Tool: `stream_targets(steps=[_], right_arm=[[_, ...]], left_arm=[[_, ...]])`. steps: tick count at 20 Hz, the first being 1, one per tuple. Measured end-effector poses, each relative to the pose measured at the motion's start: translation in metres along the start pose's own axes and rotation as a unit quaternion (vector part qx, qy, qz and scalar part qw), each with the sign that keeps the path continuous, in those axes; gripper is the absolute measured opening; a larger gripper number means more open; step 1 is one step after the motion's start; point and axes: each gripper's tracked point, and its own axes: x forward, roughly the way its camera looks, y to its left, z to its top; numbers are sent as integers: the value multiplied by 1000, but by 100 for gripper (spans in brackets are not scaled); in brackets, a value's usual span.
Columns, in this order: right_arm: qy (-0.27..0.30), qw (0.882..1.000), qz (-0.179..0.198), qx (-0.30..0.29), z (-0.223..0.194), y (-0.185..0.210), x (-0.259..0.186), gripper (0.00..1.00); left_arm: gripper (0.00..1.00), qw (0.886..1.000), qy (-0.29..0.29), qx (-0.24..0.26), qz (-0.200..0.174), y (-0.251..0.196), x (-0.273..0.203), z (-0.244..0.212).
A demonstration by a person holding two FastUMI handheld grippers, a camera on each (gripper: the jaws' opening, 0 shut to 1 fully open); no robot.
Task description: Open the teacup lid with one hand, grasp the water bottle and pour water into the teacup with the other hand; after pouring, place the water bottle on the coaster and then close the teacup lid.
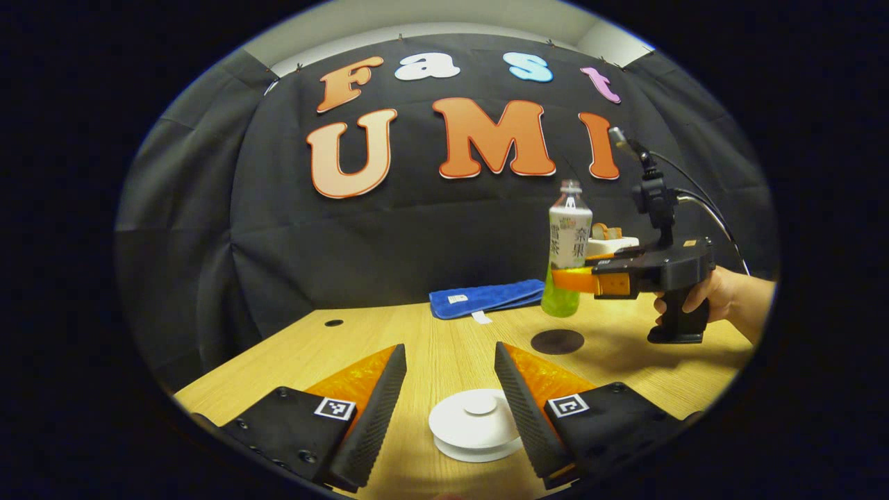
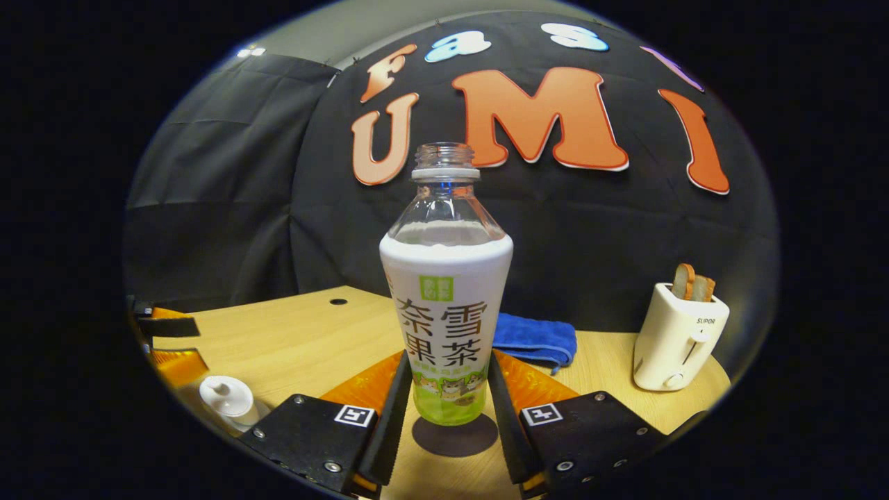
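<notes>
The white teacup (image 1: pixel 476 425) with its lid on stands on the wooden table (image 1: pixel 430 333) between the fingers of my open left gripper (image 1: pixel 450 351); the fingers flank the lid with small gaps. The uncapped bottle (image 1: pixel 569 243), white-labelled with green liquid at its base, hangs upright just above the dark round coaster (image 1: pixel 557 341), and my right gripper (image 1: pixel 566 280) is shut on it. In the right gripper view the bottle (image 2: pixel 448 305) sits clamped in my right gripper (image 2: pixel 448 361), with the coaster (image 2: pixel 455 436) under it and the teacup (image 2: pixel 228 397) low at the left.
A folded blue cloth (image 1: pixel 486 297) lies at the back of the table. A white toaster (image 2: pixel 677 340) with bread slices stands at the right rear. A hand (image 1: pixel 701 298) holds the right gripper's handle. A small hole (image 1: pixel 334 323) marks the table's far left.
</notes>
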Motion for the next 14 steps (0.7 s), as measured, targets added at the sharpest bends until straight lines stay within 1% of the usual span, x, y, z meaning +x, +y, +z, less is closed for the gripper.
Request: stream_targets(steps=[1,2,5,6,7,8,11,14], right_arm=[[14,1000,-9,3,-7,-5,1,63],[25,1000,-10,6,-13,-7,3,63],[57,998,-12,4,-32,-10,7,63],[68,998,-12,3,-39,-10,7,59],[78,997,-13,2,-45,-10,8,63],[86,996,-12,3,-50,-10,9,63],[102,995,-6,12,-58,-7,8,63],[101,995,-5,21,-58,-7,11,63]], left_arm=[[79,1000,-4,-1,2,2,-2,3],[86,1000,-8,-1,9,7,-2,3],[86,1000,-7,-8,17,13,-2,2],[86,1000,-3,-10,17,12,-3,0],[86,1000,-2,-12,21,15,-4,-1],[86,1000,-1,-14,21,17,-3,-1],[86,999,2,-26,27,19,-5,-1],[86,999,-2,-34,30,21,-8,5]])
